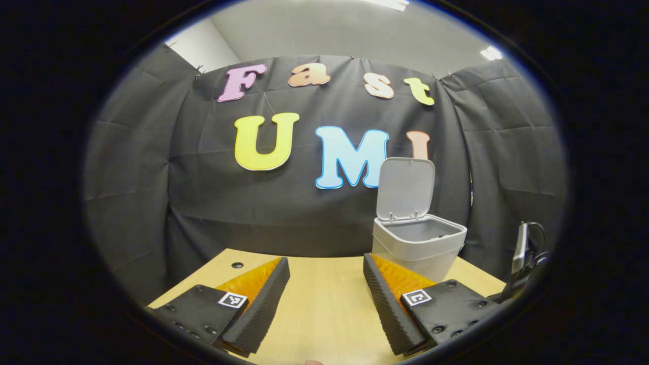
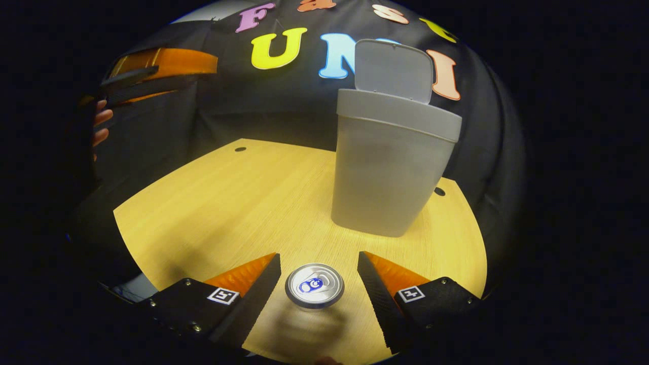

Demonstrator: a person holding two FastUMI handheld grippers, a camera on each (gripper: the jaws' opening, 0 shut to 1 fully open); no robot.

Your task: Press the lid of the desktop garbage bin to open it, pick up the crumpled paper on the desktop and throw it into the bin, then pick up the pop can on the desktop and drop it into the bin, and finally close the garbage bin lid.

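pop can stands upright on the table, seen from above in the right gripper view, its silver top and pull tab facing the camera. it sits on the near side of the garbage bin, well apart from it. the right gripper is lowered around the can: its fingers are spread wide, one on either side of the can, with a gap showing between each finger and the can, so nothing is gripped.

the bin is pale grey and stands upright on the table with its lid swung up and back, leaving the mouth uncovered. left of the bin and higher up, the left gripper is held in a hand above the table's far left edge.

in the left gripper view the left gripper has its fingers wide apart and holds nothing; bare table shows between them. the bin sits just beyond its right finger, lid upright, the inside looking grey and shadowed. right of the bin, a dark device with cables stands at the table's edge.
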